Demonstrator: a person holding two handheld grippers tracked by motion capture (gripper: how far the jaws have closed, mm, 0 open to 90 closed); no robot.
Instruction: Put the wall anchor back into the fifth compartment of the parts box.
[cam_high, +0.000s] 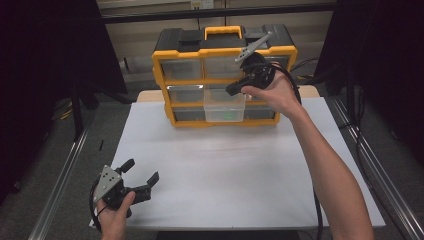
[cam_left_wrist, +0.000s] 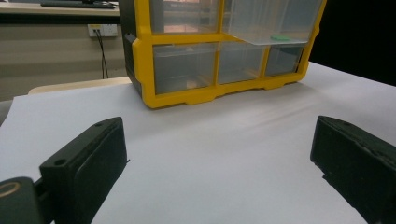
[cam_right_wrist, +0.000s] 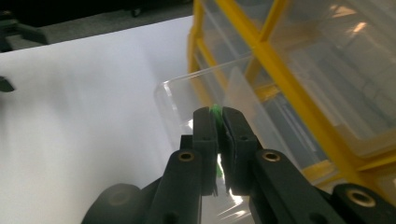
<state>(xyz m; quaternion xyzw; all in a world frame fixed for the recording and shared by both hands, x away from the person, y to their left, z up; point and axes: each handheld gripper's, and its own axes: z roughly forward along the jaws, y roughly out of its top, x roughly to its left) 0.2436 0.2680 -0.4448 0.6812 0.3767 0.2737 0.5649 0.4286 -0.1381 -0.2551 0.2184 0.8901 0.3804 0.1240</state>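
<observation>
Left tool (cam_high: 142, 176): jaws spread wide, holding nothing, low over the white counter (cam_high: 220, 165).
Right tool (cam_right_wrist: 219, 122): jaws pinched tight on a small green piece (cam_right_wrist: 215, 112).
Clear drawer (cam_high: 224, 107): pulled out just below the right tool.
Yellow organizer (cam_high: 224, 75): behind.

A: How is the light?

B: Bright overhead on the white worktop (cam_high: 220, 165), dark at both sides of the high view. Shadows there are soft and short.

A: Any glare?

B: Yes, pale reflections on the clear drawers of the yellow organizer (cam_high: 225, 75), and the pulled-out drawer (cam_right_wrist: 196, 98) shines in the right gripper view.

A: Sharpness?

B: The right gripper view is soft, with the worktop smeared by motion. In the left gripper view the 2 near jaws are slightly blurred; the organizer (cam_left_wrist: 219, 51) beyond is clearer.
</observation>
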